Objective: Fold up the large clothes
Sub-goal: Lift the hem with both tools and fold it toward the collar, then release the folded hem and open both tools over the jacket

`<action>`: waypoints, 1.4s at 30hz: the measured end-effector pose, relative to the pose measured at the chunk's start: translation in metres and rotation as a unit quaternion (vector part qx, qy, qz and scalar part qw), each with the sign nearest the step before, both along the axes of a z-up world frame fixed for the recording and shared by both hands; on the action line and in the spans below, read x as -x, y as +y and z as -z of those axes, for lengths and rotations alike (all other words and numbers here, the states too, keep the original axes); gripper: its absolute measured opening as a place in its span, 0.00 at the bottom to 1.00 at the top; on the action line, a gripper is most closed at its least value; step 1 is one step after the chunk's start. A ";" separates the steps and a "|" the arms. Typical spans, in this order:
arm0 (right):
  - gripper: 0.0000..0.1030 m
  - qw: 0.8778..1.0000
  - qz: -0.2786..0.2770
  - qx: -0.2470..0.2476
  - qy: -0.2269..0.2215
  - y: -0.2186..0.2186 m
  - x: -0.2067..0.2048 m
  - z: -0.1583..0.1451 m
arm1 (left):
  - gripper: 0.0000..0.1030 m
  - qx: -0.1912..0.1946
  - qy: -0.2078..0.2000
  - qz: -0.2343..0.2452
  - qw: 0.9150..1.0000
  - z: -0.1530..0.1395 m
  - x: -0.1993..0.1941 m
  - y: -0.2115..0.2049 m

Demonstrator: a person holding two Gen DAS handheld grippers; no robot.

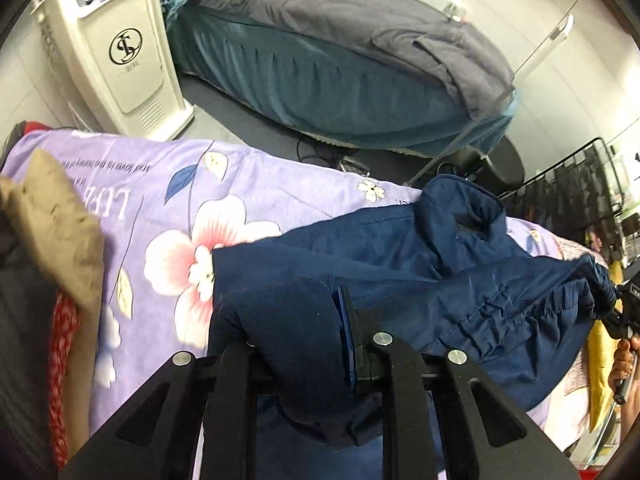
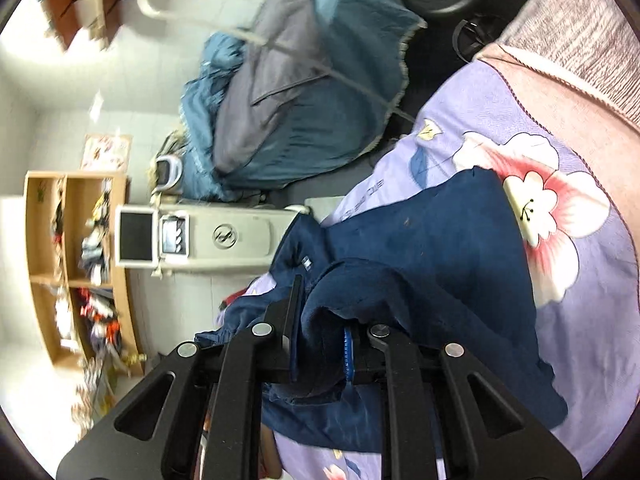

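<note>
A navy blue garment point(image 1: 400, 264) lies spread over a purple floral sheet point(image 1: 168, 208) on the bed. In the left wrist view my left gripper point(image 1: 316, 320) is shut on a bunched fold of it, and the cloth drapes over and hides one finger. At the far right my right gripper point(image 1: 622, 308), held by a hand point(image 1: 622, 360), pinches the gathered elastic edge. In the right wrist view the navy blue garment point(image 2: 440, 248) is bunched between the fingers of my right gripper point(image 2: 324, 312), which is shut on it and lifts it a little off the purple floral sheet point(image 2: 580, 320).
A tan cushion point(image 1: 52, 232) and red patterned cloth point(image 1: 60, 360) lie at the sheet's left end. Beyond the bed stand a cream machine point(image 1: 120, 48) and a teal-covered couch with a grey blanket point(image 1: 320, 32). Wooden shelves point(image 2: 80, 264) line the wall. A black rack point(image 1: 580, 184) stands at right.
</note>
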State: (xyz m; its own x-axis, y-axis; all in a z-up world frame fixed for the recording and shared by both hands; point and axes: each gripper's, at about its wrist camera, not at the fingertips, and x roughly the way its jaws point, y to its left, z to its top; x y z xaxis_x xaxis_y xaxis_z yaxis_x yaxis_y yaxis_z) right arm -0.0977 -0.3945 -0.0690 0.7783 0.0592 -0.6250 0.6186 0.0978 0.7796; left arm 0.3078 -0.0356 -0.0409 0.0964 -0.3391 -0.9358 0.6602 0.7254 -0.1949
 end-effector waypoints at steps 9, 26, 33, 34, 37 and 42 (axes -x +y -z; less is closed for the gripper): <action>0.16 0.999 0.032 -0.008 0.032 -0.027 -0.024 0.031 | 0.20 0.011 0.074 -0.067 0.995 0.030 -0.040 -0.009; 0.16 0.993 0.093 -0.047 0.064 -0.040 -0.026 0.073 | 0.71 0.150 0.174 -0.135 0.964 -0.023 -0.072 0.057; 0.23 0.988 0.119 -0.078 0.058 -0.038 -0.024 0.079 | 0.83 0.029 -0.039 -0.067 0.997 -0.050 -0.012 0.052; 0.31 0.988 0.124 -0.080 0.046 -0.037 -0.022 0.076 | 0.83 0.016 -0.067 -0.034 0.997 -0.048 0.013 0.045; 0.58 0.984 0.152 -0.093 -0.006 -0.033 -0.015 0.062 | 0.85 0.003 -0.127 0.039 0.991 -0.035 0.088 0.033; 0.65 0.984 0.169 -0.047 -0.019 -0.026 0.001 0.017 | 0.86 0.018 -0.143 0.099 0.985 -0.004 0.187 0.031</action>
State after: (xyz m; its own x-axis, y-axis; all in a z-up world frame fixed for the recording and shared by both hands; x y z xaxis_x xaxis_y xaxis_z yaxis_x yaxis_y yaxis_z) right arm -0.0991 -0.4209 -0.0856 0.7859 -0.1506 -0.5998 0.5744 -0.1813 0.7982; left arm 0.1208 -0.0044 -0.0370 0.2833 -0.4097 -0.8671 0.8192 0.5735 -0.0034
